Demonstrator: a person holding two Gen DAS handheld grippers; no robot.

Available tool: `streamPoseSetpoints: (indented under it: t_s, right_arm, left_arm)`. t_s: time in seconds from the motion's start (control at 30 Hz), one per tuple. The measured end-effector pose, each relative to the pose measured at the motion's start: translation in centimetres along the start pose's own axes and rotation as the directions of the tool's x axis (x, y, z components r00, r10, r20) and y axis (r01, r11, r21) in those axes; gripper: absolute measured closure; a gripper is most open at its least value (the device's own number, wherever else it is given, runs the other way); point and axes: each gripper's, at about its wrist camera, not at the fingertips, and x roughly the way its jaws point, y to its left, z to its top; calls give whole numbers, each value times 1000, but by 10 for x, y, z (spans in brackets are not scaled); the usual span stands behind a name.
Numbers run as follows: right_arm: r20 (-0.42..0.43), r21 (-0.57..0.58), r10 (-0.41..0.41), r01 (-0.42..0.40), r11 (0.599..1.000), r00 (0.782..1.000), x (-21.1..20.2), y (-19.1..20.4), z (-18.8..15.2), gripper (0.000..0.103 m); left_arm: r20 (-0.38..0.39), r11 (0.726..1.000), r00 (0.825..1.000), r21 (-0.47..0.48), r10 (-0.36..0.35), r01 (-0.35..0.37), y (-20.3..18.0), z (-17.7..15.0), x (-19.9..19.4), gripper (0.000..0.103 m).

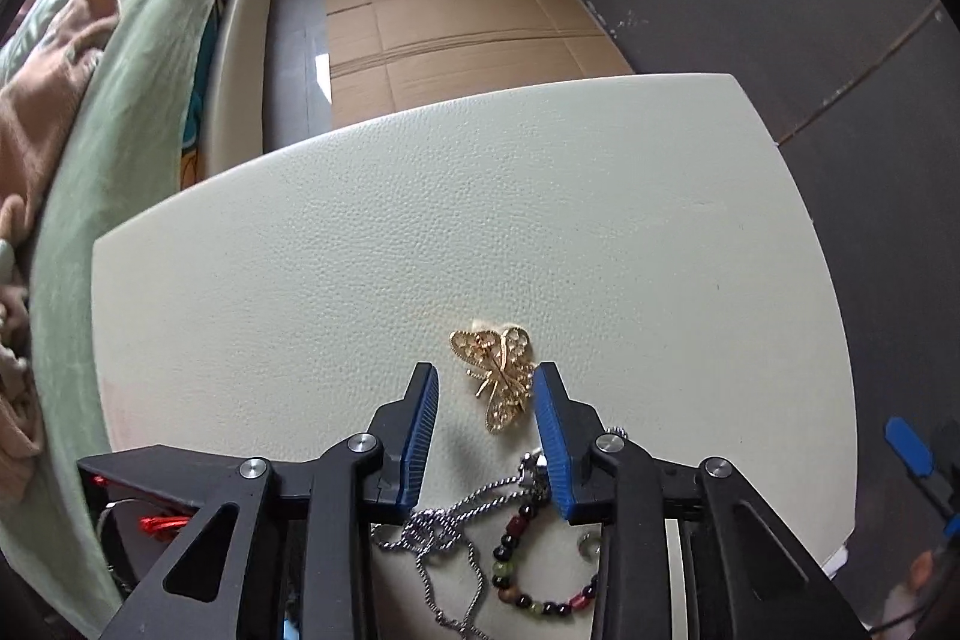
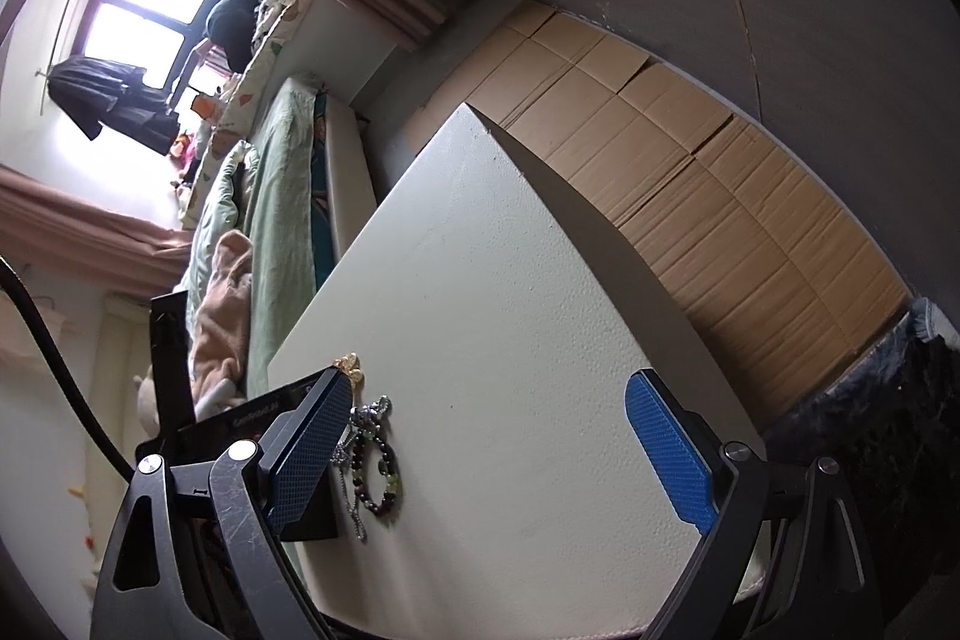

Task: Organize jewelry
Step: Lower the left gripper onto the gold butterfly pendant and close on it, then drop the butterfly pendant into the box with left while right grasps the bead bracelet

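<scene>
The left gripper (image 1: 485,382) fills the bottom of its own view, its blue-padded fingers (image 1: 420,430) spread partway apart with nothing between the pads; they straddle a gold butterfly brooch (image 1: 497,376), which lies flat on the cream textured tabletop (image 1: 420,220) just beyond and between the tips, closer to the right-hand pad without clearly touching it. Behind the fingers, nearer the camera, a silver chain necklace (image 1: 444,526) sprawls in loose loops, and beside it sits a beaded bracelet (image 1: 528,574) of dark, green and reddish beads, the two overlapping at the chain's upper end. A small pale ring-shaped piece (image 1: 591,544) lies just beside the bracelet; what it is cannot be told. The right gripper (image 2: 486,436) hangs over the near edge of the same table with its blue pads (image 2: 672,460) spread wide and holding nothing. From this side the bracelet (image 2: 378,472) and chain (image 2: 354,466) show just past its left finger, with the brooch (image 2: 351,364) beyond them, partly hidden. No box, tray or dish shows in either view: all the jewelry lies loose on the tabletop. Flattened cardboard (image 1: 456,16) covers the floor beyond the table, and a bed with green bedding (image 1: 150,58) runs along the left.
</scene>
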Motion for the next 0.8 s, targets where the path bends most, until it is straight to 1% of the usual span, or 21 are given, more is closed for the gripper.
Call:
streamPoseSetpoints:
  t_s: [0.07, 0.13, 0.17, 0.2, 0.27, 0.37, 0.6, 0.8]
  right_arm:
    - [0, 1, 6, -6, 1000, 1000, 0, 1, 0, 9]
    - [-1, 1, 8, -8, 1000, 1000, 0, 0, 0, 9]
    - [-1, 1, 10, -10, 1000, 1000, 1, 0, 0, 9]
    - [-2, 1, 12, -12, 1000, 1000, 1, 2, -1, 9]
    - [-2, -3, 14, -14, 1000, 1000, 2, 5, -2, 9]
    - [-9, -13, 19, -19, 1000, 1000, 6, 13, -5, 9]
    - [-38, -58, 26, -28, 998, 999, 20, 39, -12, 9]
    - [-61, -97, 12, -18, 995, 998, 30, 57, -20, 9]
  left_arm:
    - [-1, 1000, 1000, 3, 6, -6, -2, 0, 4, 71]
    - [-17, 1000, 1000, 1, -4, 4, -6, 1, 10, 72]
    - [-5, 1000, 1000, 0, 2, -2, -7, 0, 9, 72]
    - [-10, 1000, 1000, 0, 4, -4, -7, 0, 10, 76]
    - [-5, 1000, 1000, -5, -8, 8, -7, 1, 9, 78]
    - [18, 1000, 1000, -8, -20, 21, -3, 2, 3, 90]
    - [61, 996, 994, -22, -90, 91, 4, -1, -21, 90]
    - [127, 993, 985, -9, -117, 119, 13, -10, -51, 90]
